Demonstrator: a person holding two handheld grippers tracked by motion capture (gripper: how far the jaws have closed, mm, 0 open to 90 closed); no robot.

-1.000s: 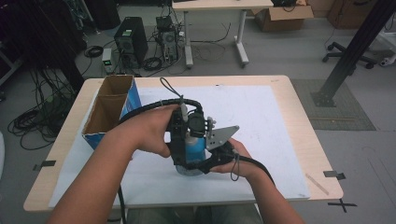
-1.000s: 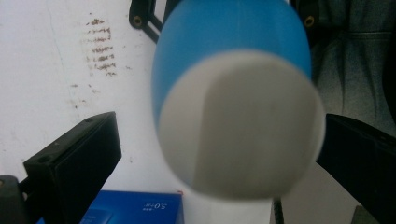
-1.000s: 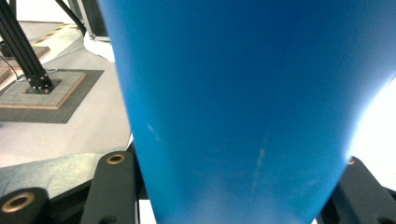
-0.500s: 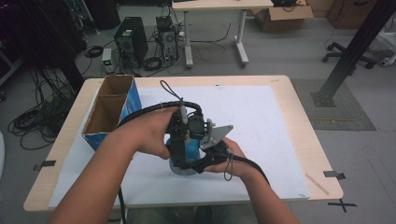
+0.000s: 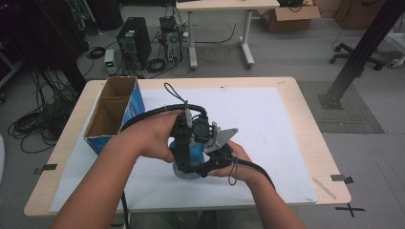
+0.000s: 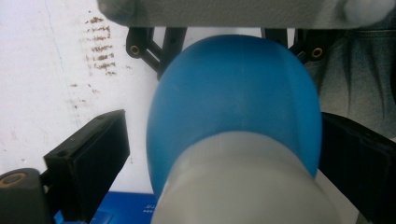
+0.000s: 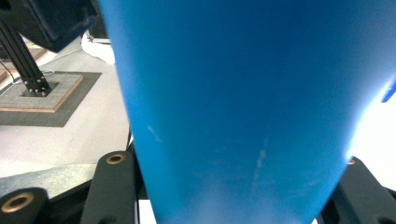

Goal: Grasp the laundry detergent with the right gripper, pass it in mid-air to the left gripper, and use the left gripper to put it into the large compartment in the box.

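The blue bottle stood near the middle of the white sheet on the table, held up between the two hands, with its long axis about upright. The right gripper was clenched on the blue body from the person's side, and in the right gripper view the blue wall sat tight between both jaws. The left gripper came from above, so the grey-white cap pointed toward its camera. Its jaws had just been closing around the bottle: the right pad seemed to meet the blue side, while a gap remained before the left pad. I judged this grip as not yet firm. The open cardboard box waited well apart at the left.
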